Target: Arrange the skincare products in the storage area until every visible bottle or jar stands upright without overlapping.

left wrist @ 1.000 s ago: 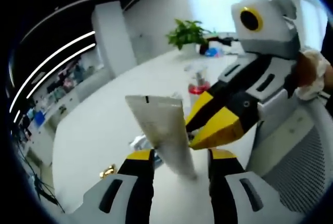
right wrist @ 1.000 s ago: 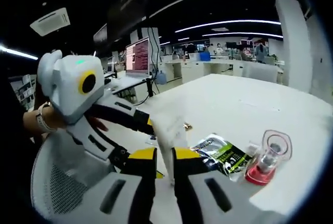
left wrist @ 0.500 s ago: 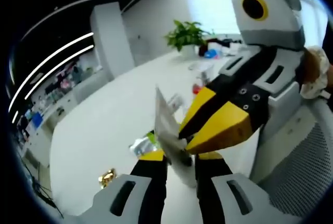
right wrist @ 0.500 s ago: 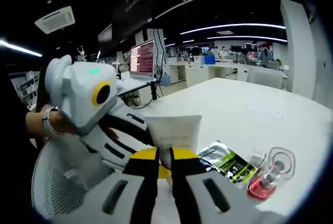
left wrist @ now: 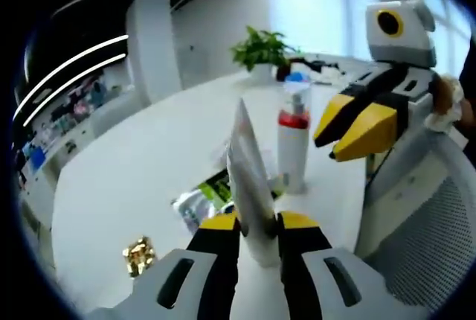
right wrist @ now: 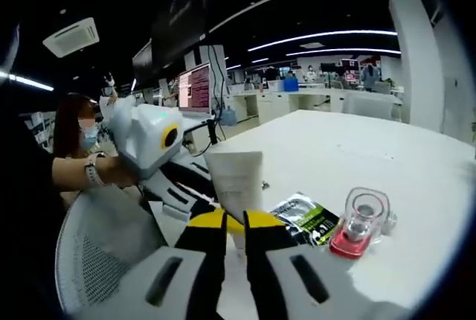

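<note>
1. A white squeeze tube (left wrist: 249, 178) stands between the jaws of the left claw (left wrist: 256, 227), crimped flat end up and seen edge-on; the yellow-tipped jaws are closed on its lower part.
2. In the right gripper view the same tube (right wrist: 236, 182) shows its broad face, with faint lettering too small to read, and the left claw (right wrist: 195, 202) reaches it from the left, beneath a person's hand.
3. The right claw (right wrist: 236, 237) has its jaws nearly together, with the tube rising just beyond the tips; whether they touch it cannot be told here.
4. In the left gripper view the right claw (left wrist: 349, 120) hangs in the air to the right, apart from the tube, its jaws close together with nothing between them.
5. A clear bottle (left wrist: 292, 141) with a red band and a pump top stands upright on the white surface (left wrist: 134, 186), just beyond the tube.
6. From the right gripper view that bottle (right wrist: 359, 223) is seen from above, red at its base.
7. A green-and-black sachet (right wrist: 303, 217) lies flat between tube and bottle.
8. A small gold object (left wrist: 138, 254) sits on the surface to the left, well apart.
9. A white mesh chair back (left wrist: 420, 231) stands at the surface's edge.
10. A potted plant (left wrist: 260, 50) stands at the far end.
</note>
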Motion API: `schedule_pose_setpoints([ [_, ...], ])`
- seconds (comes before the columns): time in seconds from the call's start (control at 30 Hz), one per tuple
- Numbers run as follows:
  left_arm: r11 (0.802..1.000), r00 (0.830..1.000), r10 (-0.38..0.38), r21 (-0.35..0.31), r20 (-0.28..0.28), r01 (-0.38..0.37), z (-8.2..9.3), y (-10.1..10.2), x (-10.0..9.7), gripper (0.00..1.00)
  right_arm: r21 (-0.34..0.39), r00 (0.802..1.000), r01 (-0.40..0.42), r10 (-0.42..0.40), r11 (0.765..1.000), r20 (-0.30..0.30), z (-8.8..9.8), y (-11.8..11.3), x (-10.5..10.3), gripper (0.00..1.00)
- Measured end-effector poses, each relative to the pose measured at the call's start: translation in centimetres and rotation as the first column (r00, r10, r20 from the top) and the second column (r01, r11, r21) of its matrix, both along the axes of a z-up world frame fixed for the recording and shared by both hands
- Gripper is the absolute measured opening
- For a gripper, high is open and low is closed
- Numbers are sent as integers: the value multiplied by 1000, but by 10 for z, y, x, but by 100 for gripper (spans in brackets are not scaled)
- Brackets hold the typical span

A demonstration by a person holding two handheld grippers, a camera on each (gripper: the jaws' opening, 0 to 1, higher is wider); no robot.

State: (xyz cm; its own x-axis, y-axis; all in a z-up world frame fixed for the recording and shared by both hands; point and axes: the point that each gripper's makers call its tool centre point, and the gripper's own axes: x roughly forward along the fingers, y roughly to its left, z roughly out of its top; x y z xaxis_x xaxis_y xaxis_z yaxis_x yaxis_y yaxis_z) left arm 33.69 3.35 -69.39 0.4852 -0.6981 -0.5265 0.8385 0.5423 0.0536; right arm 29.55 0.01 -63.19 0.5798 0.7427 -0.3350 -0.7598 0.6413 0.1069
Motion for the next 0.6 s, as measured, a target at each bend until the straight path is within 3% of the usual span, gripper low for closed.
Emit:
schedule_pose_setpoints([
  [0.2,998,998,-29,47,-47,31,-20,0,0,17,-15,999,39,-39,999,-2,-1,-25,-6,9],
  [0.33,988,997,-59,138,-53,66,-37,6,-4,18,-33,997,82,-82,996,-14,-7,-44,-5,10],
  [0.6,990,994,-86,105,-68,93,-35,5,-3,17,-50,986,159,-161,986,-40,-18,-73,-1,11],
])
